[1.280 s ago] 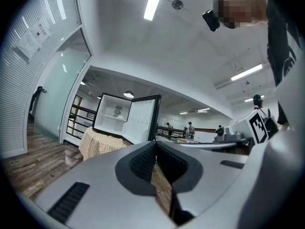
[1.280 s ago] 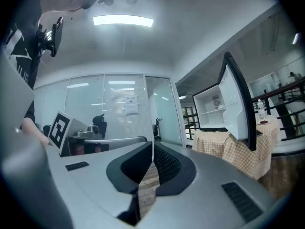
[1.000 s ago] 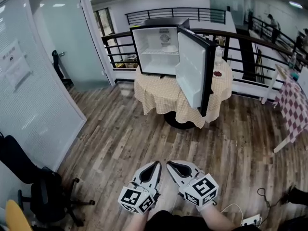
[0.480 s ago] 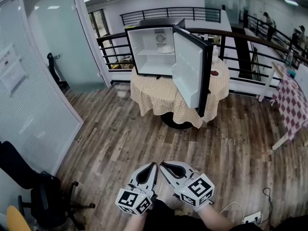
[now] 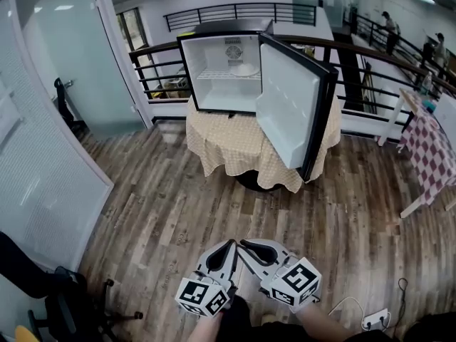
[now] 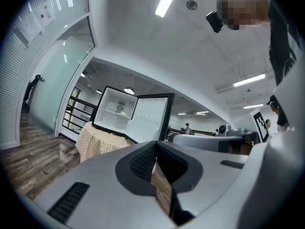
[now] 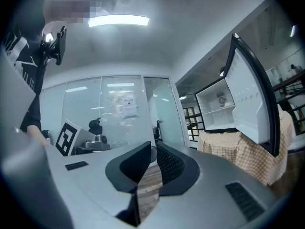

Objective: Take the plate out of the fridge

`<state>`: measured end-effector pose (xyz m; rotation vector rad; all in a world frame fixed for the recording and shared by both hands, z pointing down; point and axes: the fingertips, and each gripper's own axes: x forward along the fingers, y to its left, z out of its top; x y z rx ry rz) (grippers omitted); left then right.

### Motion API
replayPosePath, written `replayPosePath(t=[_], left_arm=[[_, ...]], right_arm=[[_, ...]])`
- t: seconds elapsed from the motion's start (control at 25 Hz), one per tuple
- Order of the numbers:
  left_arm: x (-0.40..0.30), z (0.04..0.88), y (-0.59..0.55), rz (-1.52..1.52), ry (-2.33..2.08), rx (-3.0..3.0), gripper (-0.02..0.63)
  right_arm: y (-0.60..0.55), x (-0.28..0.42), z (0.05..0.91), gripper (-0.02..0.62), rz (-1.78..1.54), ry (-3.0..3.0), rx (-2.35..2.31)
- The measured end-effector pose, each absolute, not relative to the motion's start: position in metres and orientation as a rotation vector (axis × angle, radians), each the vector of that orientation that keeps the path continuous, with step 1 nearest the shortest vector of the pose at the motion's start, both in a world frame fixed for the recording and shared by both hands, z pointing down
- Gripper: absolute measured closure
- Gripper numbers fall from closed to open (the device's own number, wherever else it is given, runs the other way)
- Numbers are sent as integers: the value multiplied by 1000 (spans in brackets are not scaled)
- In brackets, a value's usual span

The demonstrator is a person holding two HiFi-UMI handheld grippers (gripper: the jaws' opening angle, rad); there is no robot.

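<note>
**Both grippers shut and empty, well short of the open fridge.**

The left gripper (image 5: 229, 244) and right gripper (image 5: 244, 244) sit side by side low in the head view. Each has its jaws together with nothing between them, and both point level toward the fridge (image 5: 222, 73). The plate (image 5: 244, 69) lies on the fridge's upper shelf, untouched and well apart from both tools. The fridge stands on a table (image 5: 235, 144) draped in checked cloth. Its door (image 5: 293, 116) hangs wide open on the right and juts out past the table's edge. Bare wood floor (image 5: 178, 212) stretches between the grippers and the table. A glass wall (image 5: 43, 141) bounds the left side, and a chair (image 5: 64, 301) stands at lower left. A railing (image 5: 153, 66) runs behind the table.
</note>
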<state>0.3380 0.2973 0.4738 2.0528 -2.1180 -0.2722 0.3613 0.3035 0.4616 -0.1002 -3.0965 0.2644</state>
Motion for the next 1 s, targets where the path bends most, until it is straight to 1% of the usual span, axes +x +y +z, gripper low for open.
replayPosePath(t=[0.48,1.0], left_arm=[[225,462,255,-273,-2045,2113,597],[145,456,240,-314,-1954,2202,597]], right_arm=[[271,252,460,552,292,-3064,3],[258,173,459,552,295,-3055,157]])
